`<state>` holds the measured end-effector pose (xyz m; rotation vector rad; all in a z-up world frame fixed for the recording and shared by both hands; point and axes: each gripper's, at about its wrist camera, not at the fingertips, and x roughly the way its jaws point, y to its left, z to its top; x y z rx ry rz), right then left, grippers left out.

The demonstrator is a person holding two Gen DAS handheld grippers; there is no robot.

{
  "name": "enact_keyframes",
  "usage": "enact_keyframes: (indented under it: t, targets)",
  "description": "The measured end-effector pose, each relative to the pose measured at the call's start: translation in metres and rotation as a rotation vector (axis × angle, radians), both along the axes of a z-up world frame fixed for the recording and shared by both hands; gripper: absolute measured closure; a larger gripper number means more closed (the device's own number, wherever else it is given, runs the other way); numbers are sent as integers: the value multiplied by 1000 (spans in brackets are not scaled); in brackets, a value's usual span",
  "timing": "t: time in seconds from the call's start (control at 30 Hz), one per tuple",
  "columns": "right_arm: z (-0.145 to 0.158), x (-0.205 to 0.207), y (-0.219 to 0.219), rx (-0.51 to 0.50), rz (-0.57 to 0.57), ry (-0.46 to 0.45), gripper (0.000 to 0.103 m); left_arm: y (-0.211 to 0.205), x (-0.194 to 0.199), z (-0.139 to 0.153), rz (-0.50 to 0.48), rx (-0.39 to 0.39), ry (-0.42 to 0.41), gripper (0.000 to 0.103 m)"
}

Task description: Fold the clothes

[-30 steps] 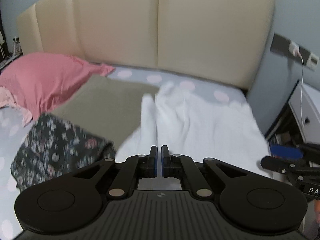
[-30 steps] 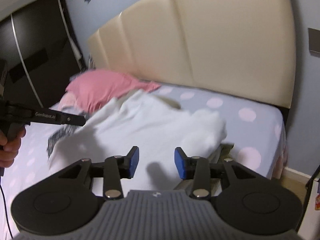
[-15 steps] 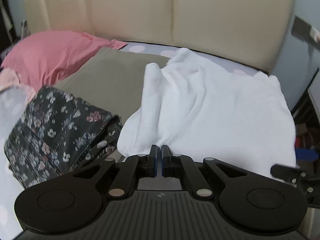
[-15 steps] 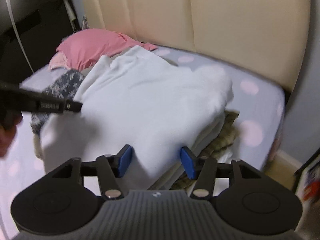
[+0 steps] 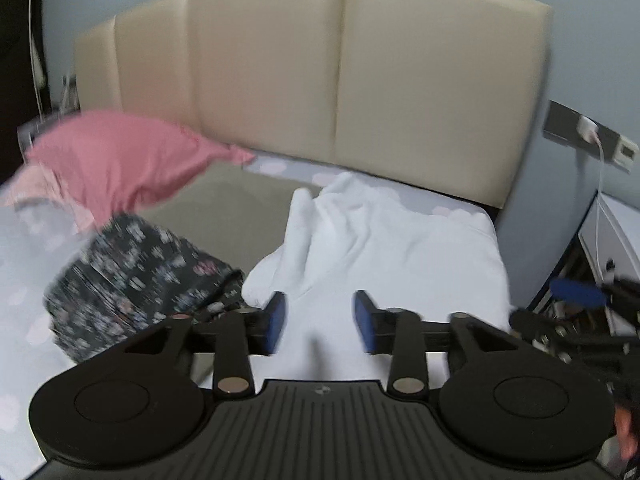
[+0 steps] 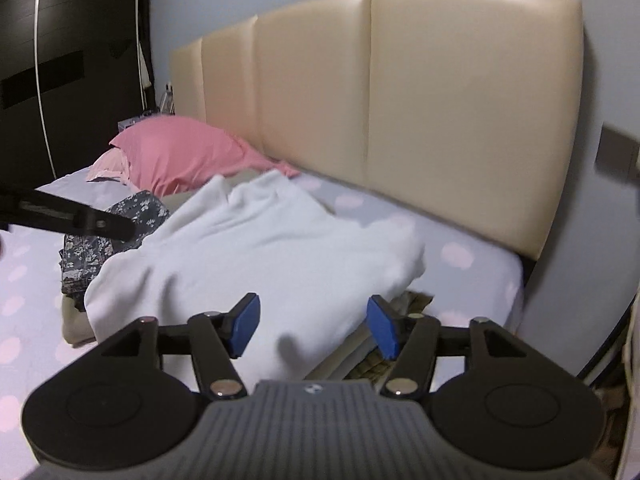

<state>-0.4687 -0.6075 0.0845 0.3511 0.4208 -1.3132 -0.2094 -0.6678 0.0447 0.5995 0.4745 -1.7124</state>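
Left wrist: both grippers' fingers (image 5: pixel 276 322) spread, seemingly empty.

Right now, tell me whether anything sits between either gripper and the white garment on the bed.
Nothing visible does. The left gripper and the right gripper are both open directly over the white fleecy garment. The dark floral folded cloth lies off to its left side.

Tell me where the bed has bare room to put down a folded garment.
Bare sheet lies between the white garment and the headboard, and left of the floral garment. The middle is crowded with clothes up to the pink pillow.
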Motion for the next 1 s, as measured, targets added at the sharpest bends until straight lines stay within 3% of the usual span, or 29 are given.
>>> enact_keyframes:
  t: [0.17,0.3,0.57,0.83,1.0]
  targets:
    - [5,-6,27,-43,-29,-13,27,54,-12,15,2,-90,-76,52]
    - [9,-12,50,-64,-44,-23,25,89,-12,21,52,-150,-48,41]
    - [15,-22,95,-104,-75,-44,25,140,-20,15,120,-184,-22,33]
    - [15,-26,113,-8,-61,-107,25,155,-27,-11,184,-84,12,29]
    - [11,-13,119,-14,-28,-75,24,157,-30,-27,217,-11,6,29]
